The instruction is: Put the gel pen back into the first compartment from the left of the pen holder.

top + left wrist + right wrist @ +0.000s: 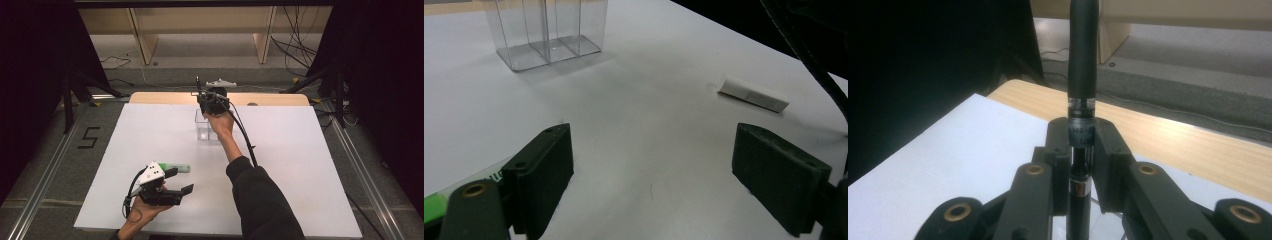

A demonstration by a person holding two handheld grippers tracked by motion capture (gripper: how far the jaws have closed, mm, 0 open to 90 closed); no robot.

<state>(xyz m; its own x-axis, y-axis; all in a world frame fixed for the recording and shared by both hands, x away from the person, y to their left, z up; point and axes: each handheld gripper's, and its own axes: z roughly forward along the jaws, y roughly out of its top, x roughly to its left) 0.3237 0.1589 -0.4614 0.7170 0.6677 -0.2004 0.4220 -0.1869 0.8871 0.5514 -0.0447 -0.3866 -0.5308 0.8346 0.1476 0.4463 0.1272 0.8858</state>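
White bench [300, 165] under dark curtains: black pen going into the clear organizer.
Right tongs [1082, 137] clamp the black pen [1083, 60] upright, top centre of the high view, above the clear compartment box [207, 129]. Keep it vertical, centre over one cell, then lower. Left tongs [669, 175] rest wide, lower left, beside a green-capped marker [176, 168].

Around the clear divided box [206, 125], the white table [300, 165] lies bare to its left, right and near side. A white eraser [753, 93] and a green-capped tube [176, 168] lie well nearer, toward the table's front.
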